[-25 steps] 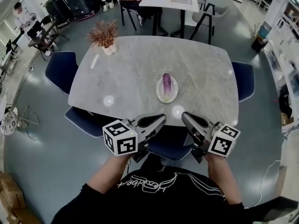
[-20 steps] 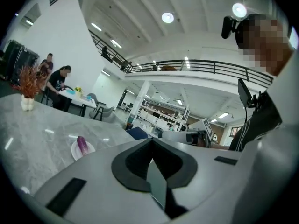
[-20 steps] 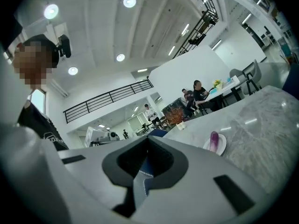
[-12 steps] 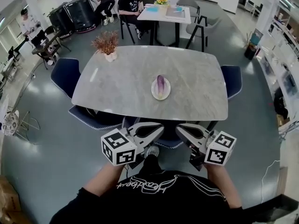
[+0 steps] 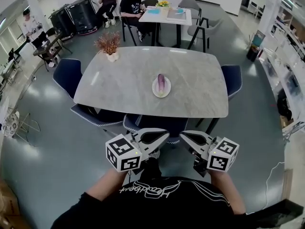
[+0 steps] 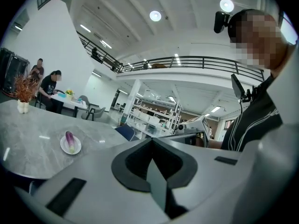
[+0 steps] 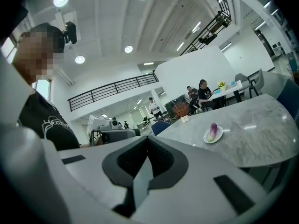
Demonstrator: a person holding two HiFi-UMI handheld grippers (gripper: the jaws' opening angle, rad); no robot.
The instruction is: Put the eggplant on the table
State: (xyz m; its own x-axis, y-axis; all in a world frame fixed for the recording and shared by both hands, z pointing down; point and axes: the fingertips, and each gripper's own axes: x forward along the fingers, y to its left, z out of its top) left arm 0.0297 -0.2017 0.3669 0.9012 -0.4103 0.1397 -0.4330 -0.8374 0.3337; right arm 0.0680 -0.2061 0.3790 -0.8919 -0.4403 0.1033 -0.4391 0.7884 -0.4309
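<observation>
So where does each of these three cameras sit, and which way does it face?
Head view: on the person's head, facing steeply down at the grey table; shows the left gripper, right gripper and black shirt.
Left gripper view: on the left gripper, facing along its shut jaws; table at left, shirt at right.
Right gripper view: on the right gripper, along its shut jaws; shirt at left, table at right.
Shared: all three show the eggplant on its plate.

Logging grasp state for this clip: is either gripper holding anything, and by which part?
Nothing held: left gripper and right gripper are shut, empty; eggplant lies on the plate.
</observation>
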